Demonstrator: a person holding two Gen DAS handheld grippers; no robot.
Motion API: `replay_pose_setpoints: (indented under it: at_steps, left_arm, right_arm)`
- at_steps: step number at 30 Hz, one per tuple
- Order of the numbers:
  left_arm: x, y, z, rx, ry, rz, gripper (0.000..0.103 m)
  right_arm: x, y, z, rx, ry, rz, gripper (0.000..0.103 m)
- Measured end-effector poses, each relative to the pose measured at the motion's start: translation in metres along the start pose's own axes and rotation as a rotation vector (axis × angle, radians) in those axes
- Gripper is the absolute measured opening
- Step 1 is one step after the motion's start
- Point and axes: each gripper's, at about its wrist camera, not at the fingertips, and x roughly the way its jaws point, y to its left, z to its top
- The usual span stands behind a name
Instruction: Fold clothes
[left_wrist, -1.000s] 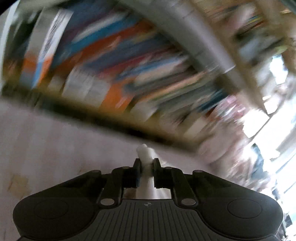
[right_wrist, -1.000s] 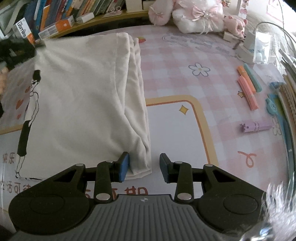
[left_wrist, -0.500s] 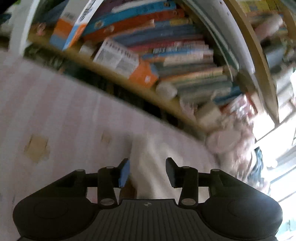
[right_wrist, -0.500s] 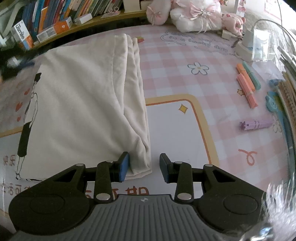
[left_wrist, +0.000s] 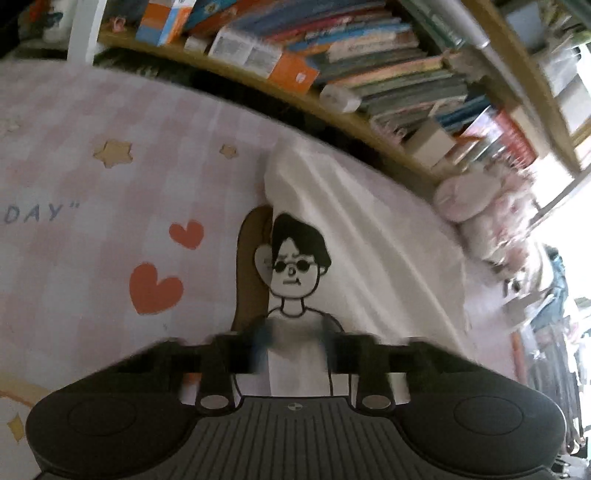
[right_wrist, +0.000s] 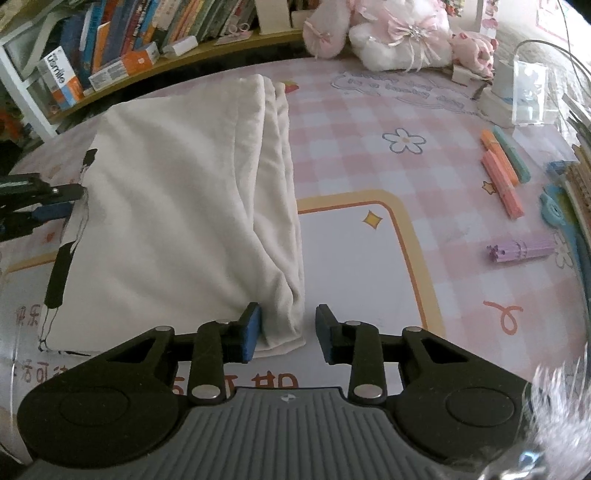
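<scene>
White cotton shirt (right_wrist: 177, 221) is lying folded into a rectangle; both tongs, left (left_wrist: 295, 347) and right (right_wrist: 288, 332), are standing spread, pinching nothing.

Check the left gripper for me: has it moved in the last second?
Yes. The left gripper has swung down and back from the bookshelf, which now sits higher in its view, and opened over the white T-shirt, no longer pinching it.

Cream shirt (right_wrist: 177, 206) with a black-line cartoon print — on a pink-and-white checked worktop (right_wrist: 369, 122) with red hearts (left_wrist: 155, 288); tool pads blue.
</scene>
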Motion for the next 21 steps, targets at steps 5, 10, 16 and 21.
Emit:
replay_pose_setpoints:
  at_steps: [5, 10, 16, 21]
  left_arm:
    - [-0.043, -0.029, -0.006, 0.13, -0.134, 0.035, 0.002]
    - [-0.025, -0.004, -0.009, 0.079, -0.061, 0.104, 0.004]
    - [-0.028, 0.016, -0.029, 0.019, -0.03, 0.119, 0.014]
    - [-0.046, 0.013, -0.067, 0.065, -0.025, 0.088, 0.049]
  right_arm:
    - [0.001, 0.004, -0.001, -0.02, -0.005, 0.027, 0.02]
    - [0.001, 0.008, -0.002, -0.04, -0.011, 0.054, 0.019]
    - [0.001, 0.01, -0.003, -0.061, -0.018, 0.07, 0.019]
    - [0.001, 0.007, -0.006, -0.056, -0.031, 0.084, 0.019]
